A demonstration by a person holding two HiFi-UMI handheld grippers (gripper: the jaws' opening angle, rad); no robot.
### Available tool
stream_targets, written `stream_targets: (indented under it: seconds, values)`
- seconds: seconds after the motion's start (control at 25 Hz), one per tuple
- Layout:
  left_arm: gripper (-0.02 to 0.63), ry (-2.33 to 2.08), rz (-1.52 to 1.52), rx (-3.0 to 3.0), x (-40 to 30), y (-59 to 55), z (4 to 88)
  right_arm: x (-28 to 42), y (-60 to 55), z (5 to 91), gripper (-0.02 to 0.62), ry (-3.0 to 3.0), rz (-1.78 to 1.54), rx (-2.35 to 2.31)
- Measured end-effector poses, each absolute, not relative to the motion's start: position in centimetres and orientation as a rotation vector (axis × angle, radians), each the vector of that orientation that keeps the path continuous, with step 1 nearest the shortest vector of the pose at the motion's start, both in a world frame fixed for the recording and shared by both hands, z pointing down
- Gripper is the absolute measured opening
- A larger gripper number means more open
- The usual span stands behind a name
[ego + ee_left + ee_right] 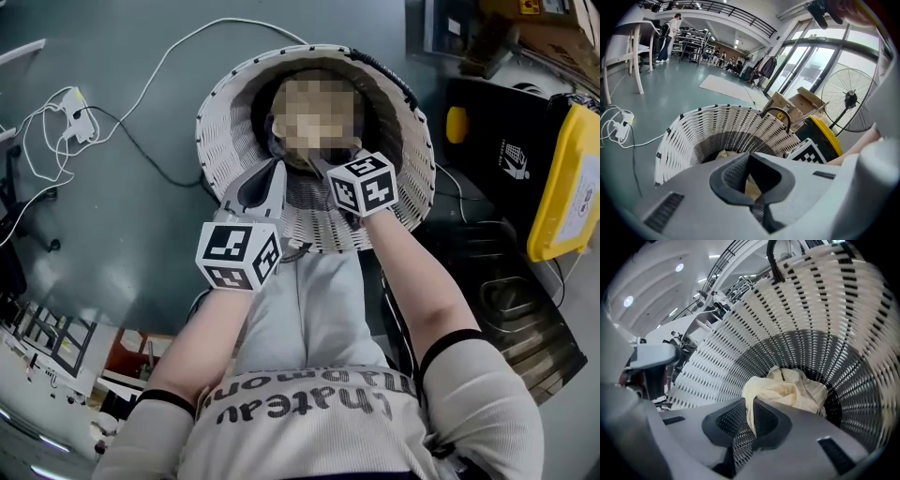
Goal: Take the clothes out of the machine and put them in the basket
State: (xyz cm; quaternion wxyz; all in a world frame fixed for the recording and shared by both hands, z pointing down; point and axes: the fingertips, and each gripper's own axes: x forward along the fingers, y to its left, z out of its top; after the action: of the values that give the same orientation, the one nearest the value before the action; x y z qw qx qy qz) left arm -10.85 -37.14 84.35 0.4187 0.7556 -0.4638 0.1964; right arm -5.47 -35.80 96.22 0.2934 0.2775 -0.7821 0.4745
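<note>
**Where things stand at the basket (220, 141)**

As I look steeply down from my head, the white woven basket stands on the grey-green floor (112, 234), just ahead of my knees. Both my arms reach forward to it. My left tool (272, 173) points over the near rim, and my right tool (323, 167) is just beside it, a little further in. White cables (56, 122) trail over the floor to the left, and a yellow bin (562, 187) stands well off to the right.

Looking along my left tool (749, 157), I see its jaws drawn narrow, the tips together above the basket's mouth. A sliver of cream shows in the gap behind the tips, but I cannot tell whether it is pinched there. Beyond the tips, cream cloth (719, 153) lies at the bottom of the basket. The yellow bin and a standing fan (848, 98) are behind the basket.

Looking along my right tool (752, 401), I see its jaws closed on a fold of the cream cloth (787, 387). The fold comes over the tips and down between the pads. Most of the cloth lies crumpled on the basket's floor, with the woven wall curving round it on every side.
</note>
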Motion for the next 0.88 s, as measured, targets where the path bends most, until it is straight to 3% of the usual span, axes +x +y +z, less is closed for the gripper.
stream_targets:
  seconds: [0.44,0.48,0.56,0.6,0.72,0.88]
  values:
    - [0.008,-1.158,0.409,1.969,-10.1,-39.9,85.4,-4.0,-35.8,102.9,0.054,-1.965,1.115,0.84]
    - [0.008,-1.155,0.405,1.978,-10.1,-39.9,85.4,-3.5,-35.9,103.4,0.062,-1.939,1.108,0.865]
    - [0.008,-1.153,0.396,1.984,-10.2,-39.9,85.4,-2.6,-35.9,104.3,0.164,-1.884,1.124,0.911]
    - [0.008,-1.156,0.389,1.983,-10.3,-39.9,85.4,-2.4,-35.8,104.5,0.183,-1.863,1.137,0.927]
    - [0.008,-1.169,0.357,1.982,-10.4,-39.7,84.7,-1.8,-35.5,104.5,0.183,-1.833,1.141,0.956]
    - [0.006,-1.183,0.337,1.984,-10.4,-39.0,83.2,-1.3,-34.5,103.7,0.229,-1.79,1.141,0.959]
